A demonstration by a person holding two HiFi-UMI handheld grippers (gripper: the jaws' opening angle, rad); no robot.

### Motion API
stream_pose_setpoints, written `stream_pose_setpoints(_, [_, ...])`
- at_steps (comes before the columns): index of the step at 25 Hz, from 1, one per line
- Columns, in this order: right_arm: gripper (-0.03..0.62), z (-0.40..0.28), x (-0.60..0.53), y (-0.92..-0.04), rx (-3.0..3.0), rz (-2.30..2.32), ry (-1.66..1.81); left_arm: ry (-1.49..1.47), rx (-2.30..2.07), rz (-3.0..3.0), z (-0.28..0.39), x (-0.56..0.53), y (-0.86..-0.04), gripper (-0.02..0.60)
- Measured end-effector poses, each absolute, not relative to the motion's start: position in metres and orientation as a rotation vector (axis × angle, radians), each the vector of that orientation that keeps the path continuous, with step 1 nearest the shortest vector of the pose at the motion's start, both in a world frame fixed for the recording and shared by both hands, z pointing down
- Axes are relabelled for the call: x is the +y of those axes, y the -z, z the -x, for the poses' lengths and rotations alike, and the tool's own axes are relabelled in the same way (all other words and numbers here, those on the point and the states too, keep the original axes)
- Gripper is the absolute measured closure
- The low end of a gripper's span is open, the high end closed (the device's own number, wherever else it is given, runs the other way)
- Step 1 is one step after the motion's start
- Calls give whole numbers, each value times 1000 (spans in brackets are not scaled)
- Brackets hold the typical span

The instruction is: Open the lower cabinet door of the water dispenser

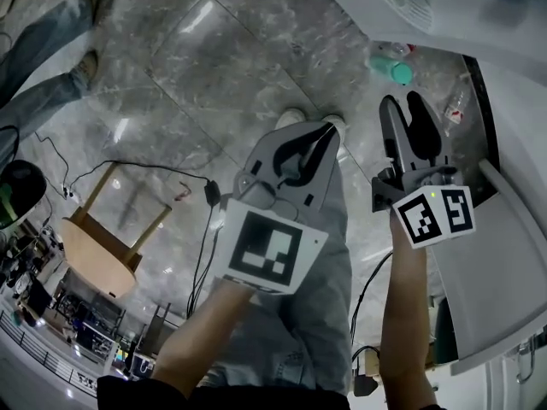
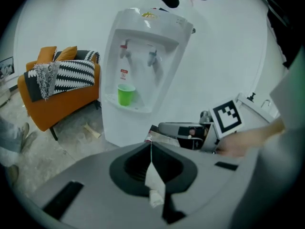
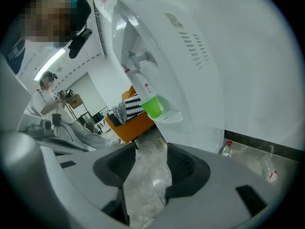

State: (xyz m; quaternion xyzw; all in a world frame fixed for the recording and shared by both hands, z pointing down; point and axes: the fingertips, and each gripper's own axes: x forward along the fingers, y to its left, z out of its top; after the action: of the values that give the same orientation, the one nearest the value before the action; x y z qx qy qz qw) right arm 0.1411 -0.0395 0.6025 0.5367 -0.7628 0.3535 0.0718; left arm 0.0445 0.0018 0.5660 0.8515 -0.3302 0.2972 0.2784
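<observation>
The white water dispenser (image 2: pixel 143 56) stands upright with a green cup (image 2: pixel 126 95) on its drip tray; its lower front (image 2: pixel 121 128) shows no gap or handle that I can make out. It fills the right gripper view as the dispenser (image 3: pixel 200 56) with the cup (image 3: pixel 153 106). In the head view its white body (image 1: pixel 504 263) is at the right edge. My right gripper (image 3: pixel 150 149) is open with only floor between the jaws, and hangs apart from the dispenser; it shows as the right gripper (image 1: pixel 403 102) and its marker cube (image 2: pixel 228 117). My left gripper (image 2: pixel 151 144), (image 1: pixel 323 131) is shut on nothing, left of the right one.
An orange sofa (image 2: pixel 57 97) with striped cushions stands left of the dispenser. A wooden stool (image 1: pixel 102 246) and cables (image 1: pixel 201 254) lie on the marble floor to the left. Bottles (image 1: pixel 391 62) sit by the wall. A person's legs (image 1: pixel 43 58) are at the top left.
</observation>
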Motion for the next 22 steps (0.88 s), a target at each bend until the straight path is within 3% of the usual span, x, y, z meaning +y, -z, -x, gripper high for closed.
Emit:
stream_pose_setpoints(7, [367, -171, -65, -639, -2220, -1645, -1073, -774, -912, -2249, -34, 2, -569, 570])
stream_pose_setpoints(15, [252, -184, -96, -677, -2158, -1538, -940, -780, -896, -2213, -32, 10, -580, 570])
stream_pose_setpoints(22, [237, -207, -122, -693, -2106, -1545, -895, -773, -916, -2173, -31, 12, -583, 571])
